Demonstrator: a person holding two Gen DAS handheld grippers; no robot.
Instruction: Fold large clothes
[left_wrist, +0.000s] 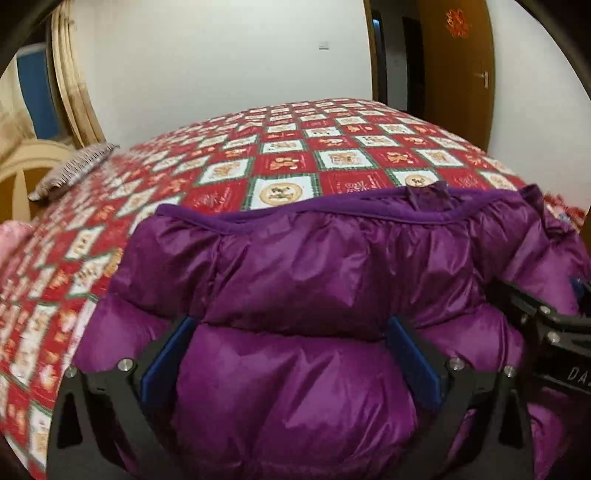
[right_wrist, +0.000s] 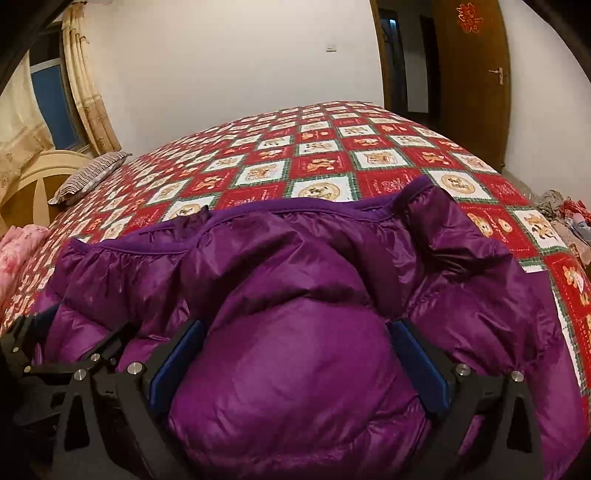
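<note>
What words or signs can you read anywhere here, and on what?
"DA", cut off by the frame edge: on the right gripper.
Red paper ornament on the door: a sign, too blurred to read.
Script on the bedspread squares: too small and blurred.
Purple jacket: none.

Shiny purple puffer jacket (left_wrist: 314, 280) lies bunched, seemingly folded, on bed.

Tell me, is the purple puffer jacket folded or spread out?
Folded: the purple puffer jacket lies doubled in a puffy bundle on the bed.

Glossy quilted purple jacket (left_wrist: 303, 280) lies on matt printed cotton bedspread (left_wrist: 280, 162).
</note>
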